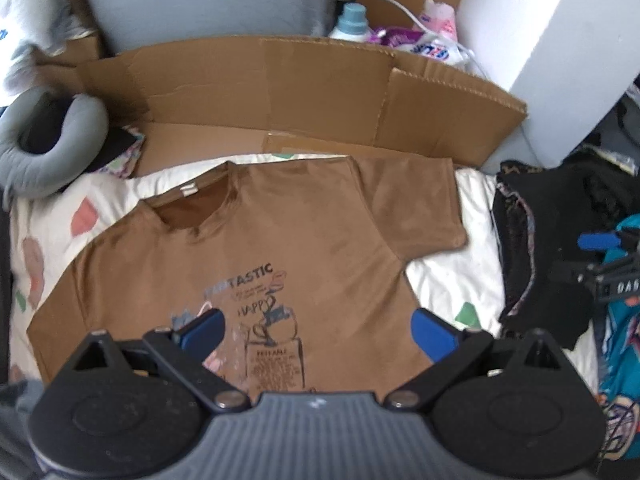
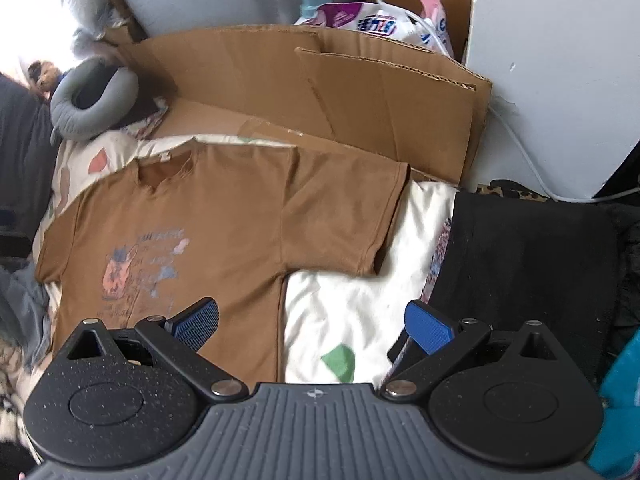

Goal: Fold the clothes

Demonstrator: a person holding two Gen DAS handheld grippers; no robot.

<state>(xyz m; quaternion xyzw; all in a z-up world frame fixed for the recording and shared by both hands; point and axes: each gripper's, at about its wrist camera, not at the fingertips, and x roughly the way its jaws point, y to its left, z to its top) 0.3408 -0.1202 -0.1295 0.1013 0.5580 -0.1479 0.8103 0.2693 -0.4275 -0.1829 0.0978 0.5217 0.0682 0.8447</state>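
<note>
- Your left hand-held gripper (image 1: pixel 316 330) hovers with jaws wide, empty, above the brown T-shirt (image 1: pixel 256 248) spread flat mid-frame on the bed (image 1: pixel 452 276).
- Your right hand-held gripper (image 2: pixel 314 328) is likewise wide and empty, lower centre, over the shirt's edge.

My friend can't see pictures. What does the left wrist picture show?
A brown T-shirt lies flat, print up, on a white bedsheet, with the open left gripper above it. Flattened cardboard lies behind; dark clothes sit alongside.
</note>
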